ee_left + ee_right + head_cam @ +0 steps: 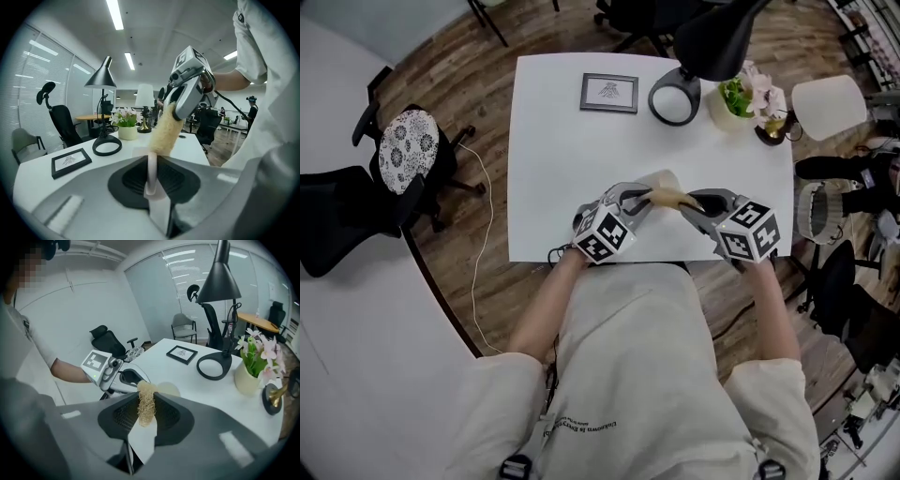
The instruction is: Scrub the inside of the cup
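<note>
A cream cup [662, 180] lies tilted just above the white table [553, 159], near its front edge. My left gripper [643, 201] is shut on the cup's thin pale rim [150, 172]. My right gripper [695, 202] is shut on a tan loofah scrubber [673, 197], whose far end reaches into the cup's mouth. In the left gripper view the loofah scrubber [166, 132] slants down from the right gripper [188, 90] into the cup. The right gripper view shows the loofah scrubber [146, 408] clamped between the jaws, with the cup [167, 389] and the left gripper [123, 378] just beyond.
Along the table's far edge stand a framed picture [609, 92], a black lamp with a ring base [674, 101], a flower pot [732, 100] and a small brass piece [772, 126]. An office chair [405, 152] stands left of the table, with more chairs to the right.
</note>
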Demonstrator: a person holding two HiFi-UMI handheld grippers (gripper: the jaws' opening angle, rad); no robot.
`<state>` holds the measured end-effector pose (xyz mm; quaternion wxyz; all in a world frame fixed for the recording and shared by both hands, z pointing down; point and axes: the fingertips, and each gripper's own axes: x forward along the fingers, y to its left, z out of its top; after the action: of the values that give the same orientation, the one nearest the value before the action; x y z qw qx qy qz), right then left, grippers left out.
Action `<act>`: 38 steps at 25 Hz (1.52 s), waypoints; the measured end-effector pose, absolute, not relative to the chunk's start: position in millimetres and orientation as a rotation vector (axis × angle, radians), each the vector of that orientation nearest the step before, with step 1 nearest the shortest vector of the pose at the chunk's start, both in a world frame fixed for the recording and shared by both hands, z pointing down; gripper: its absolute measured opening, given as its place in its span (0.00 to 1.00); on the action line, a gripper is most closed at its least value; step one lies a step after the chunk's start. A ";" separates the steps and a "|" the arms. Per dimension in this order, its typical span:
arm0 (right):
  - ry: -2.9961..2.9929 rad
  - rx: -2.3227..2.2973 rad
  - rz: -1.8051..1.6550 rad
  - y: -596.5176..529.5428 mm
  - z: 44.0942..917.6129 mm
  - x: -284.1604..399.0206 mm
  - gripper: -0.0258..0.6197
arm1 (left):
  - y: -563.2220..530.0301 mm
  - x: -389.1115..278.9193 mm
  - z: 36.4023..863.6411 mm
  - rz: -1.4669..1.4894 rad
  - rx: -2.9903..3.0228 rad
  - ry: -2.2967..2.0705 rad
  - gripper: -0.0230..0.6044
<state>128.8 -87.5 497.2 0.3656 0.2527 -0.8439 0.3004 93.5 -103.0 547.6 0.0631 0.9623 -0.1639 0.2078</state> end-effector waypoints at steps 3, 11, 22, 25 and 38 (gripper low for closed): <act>-2.122 0.629 0.764 -76.5 505.0 146.5 0.20 | -105.5 94.1 548.1 0.625 2.914 -0.499 0.11; -2.076 0.758 0.764 -87.9 498.5 201.6 0.20 | -99.0 98.8 532.9 0.593 2.970 -0.422 0.11; -2.060 0.440 0.706 -77.5 521.9 139.9 0.20 | -67.7 118.5 508.0 0.561 3.075 -0.215 0.11; -2.085 0.505 0.704 -88.4 520.1 139.8 0.20 | -64.3 117.8 501.7 0.535 3.067 -0.196 0.11; -1.799 0.330 0.440 -63.2 553.4 147.1 0.20 | -51.8 124.9 510.1 0.589 3.081 -0.131 0.11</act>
<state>147.1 -63.2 553.4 0.5891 0.1416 -0.7727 0.1891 124.9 -51.8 510.1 0.0012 0.9814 -0.0419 0.1875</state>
